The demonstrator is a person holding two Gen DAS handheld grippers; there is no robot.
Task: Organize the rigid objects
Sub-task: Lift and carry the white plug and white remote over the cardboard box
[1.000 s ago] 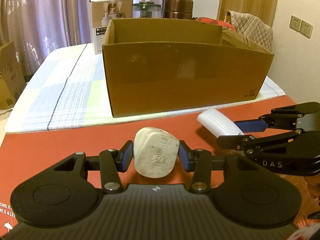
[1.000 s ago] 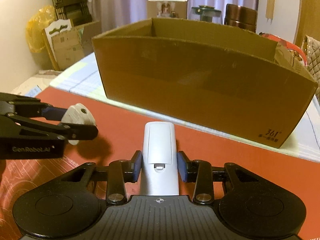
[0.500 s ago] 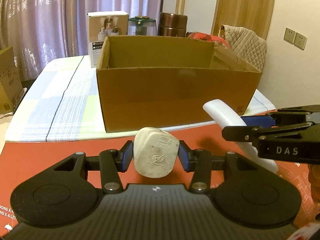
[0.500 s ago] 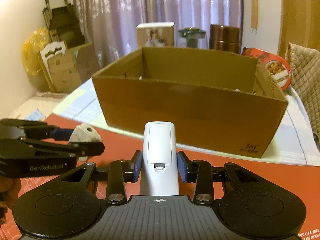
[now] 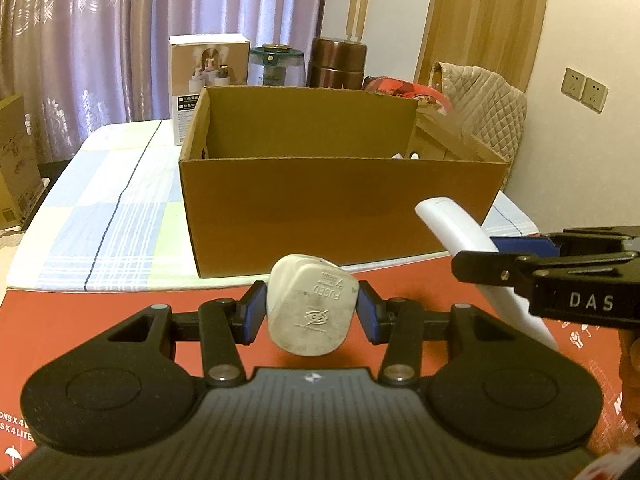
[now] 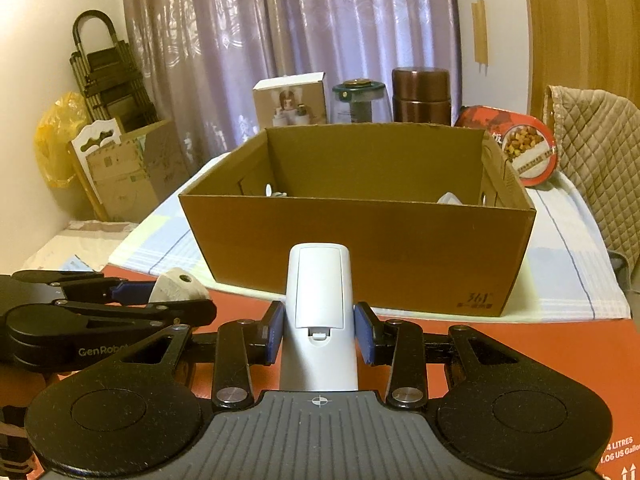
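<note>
Right gripper [image 6: 319, 334] pinches remote [image 6: 319, 304], lengthwise toward box [image 6: 360, 240]; left gripper [image 5: 311, 312] pinches plug [image 5: 310, 308]

"FUSED" is moulded on the white plug [image 5: 311, 309] I hold. My right gripper [image 5: 500, 258] reads "DAS"; my left gripper [image 6: 160, 300] "GenRobot". The cardboard box [image 6: 360, 256] is printed "361".

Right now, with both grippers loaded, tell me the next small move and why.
Probably carry the left gripper forward over the cardboard box rim: it grips the white plug, the right gripper grips the white remote, and both sit short of the open box.
</note>
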